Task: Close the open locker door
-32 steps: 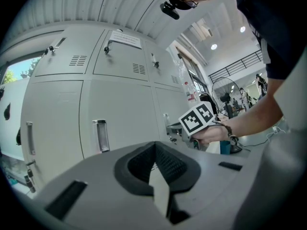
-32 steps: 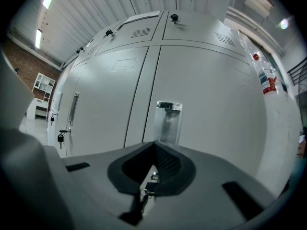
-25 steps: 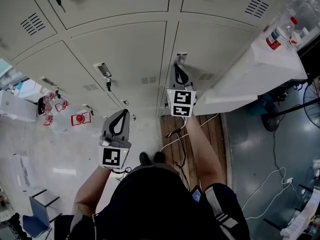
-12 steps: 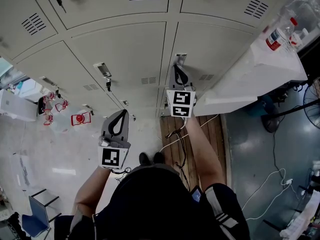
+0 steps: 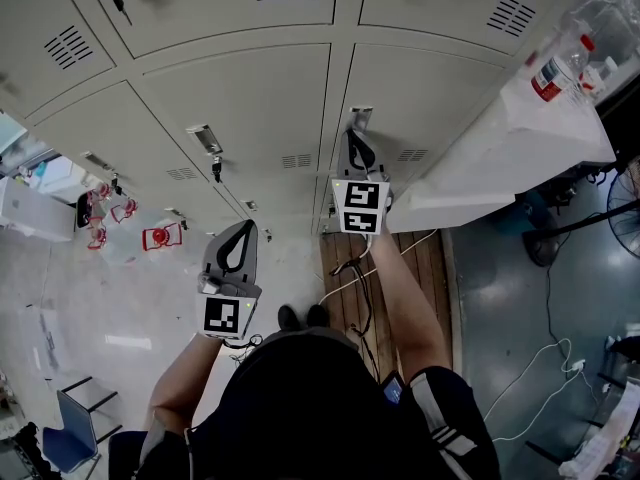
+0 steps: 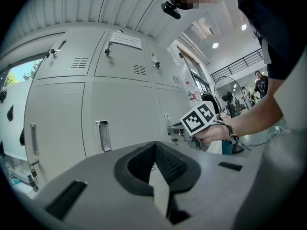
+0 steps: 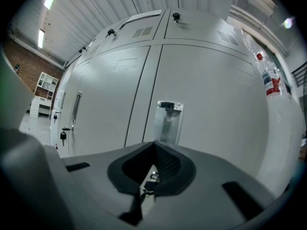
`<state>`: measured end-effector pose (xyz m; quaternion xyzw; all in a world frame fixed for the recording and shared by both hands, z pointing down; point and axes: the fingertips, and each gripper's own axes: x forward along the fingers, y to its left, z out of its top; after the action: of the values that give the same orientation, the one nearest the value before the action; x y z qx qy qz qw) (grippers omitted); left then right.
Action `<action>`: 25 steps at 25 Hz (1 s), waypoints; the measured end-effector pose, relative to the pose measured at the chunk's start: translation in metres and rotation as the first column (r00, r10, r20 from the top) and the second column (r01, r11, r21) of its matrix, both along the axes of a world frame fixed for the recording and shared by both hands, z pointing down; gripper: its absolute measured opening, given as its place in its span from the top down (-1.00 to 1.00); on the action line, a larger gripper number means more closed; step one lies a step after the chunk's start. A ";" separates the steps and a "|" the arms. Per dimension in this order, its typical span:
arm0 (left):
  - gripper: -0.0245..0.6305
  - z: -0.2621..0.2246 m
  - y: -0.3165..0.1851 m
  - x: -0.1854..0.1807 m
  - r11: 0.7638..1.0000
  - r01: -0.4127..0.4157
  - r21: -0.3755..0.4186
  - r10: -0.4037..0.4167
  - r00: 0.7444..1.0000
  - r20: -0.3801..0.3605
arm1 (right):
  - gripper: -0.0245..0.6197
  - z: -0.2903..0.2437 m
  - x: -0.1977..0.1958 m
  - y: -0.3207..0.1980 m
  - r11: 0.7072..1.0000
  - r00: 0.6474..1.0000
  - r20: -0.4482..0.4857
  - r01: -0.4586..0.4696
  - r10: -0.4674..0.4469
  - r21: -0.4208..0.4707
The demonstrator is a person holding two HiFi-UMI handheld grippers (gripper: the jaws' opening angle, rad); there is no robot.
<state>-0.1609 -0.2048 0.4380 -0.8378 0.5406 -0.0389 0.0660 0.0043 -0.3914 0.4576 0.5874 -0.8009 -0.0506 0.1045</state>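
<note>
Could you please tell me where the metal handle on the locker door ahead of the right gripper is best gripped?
The handle is a narrow upright strip standing out from the flat door, so probably grip across its two long side edges at mid-height, coming straight on from the front with the jaws level.

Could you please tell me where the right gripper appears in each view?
Head view: right gripper at centre, pointing at the lockers.
Left gripper view: right gripper right of centre, its marker cube facing the camera.
Right gripper view: right gripper bottom centre, its own jaws shut.
Shared landmark: the grey lockers, in all three.
</note>
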 end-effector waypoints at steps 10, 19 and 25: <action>0.92 0.000 0.002 0.002 1.000 0.001 0.002 -0.001 1.000 0.002 | 0.94 -0.001 0.002 0.004 1.000 1.000 -0.005 0.003 -0.003 0.003; 0.92 0.001 0.004 0.002 1.000 0.005 -0.001 -0.005 1.000 0.011 | 0.94 -0.001 0.003 0.010 1.000 1.000 0.004 0.012 -0.012 0.003; 0.92 0.002 0.003 0.000 1.000 0.010 0.005 -0.010 1.000 0.021 | 0.94 -0.006 0.005 0.022 1.000 0.999 0.032 0.028 -0.028 0.012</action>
<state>-0.1608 -0.2013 0.4403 -0.8346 0.5440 -0.0467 0.0735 0.0092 -0.3697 0.4517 0.5773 -0.8104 -0.0474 0.0877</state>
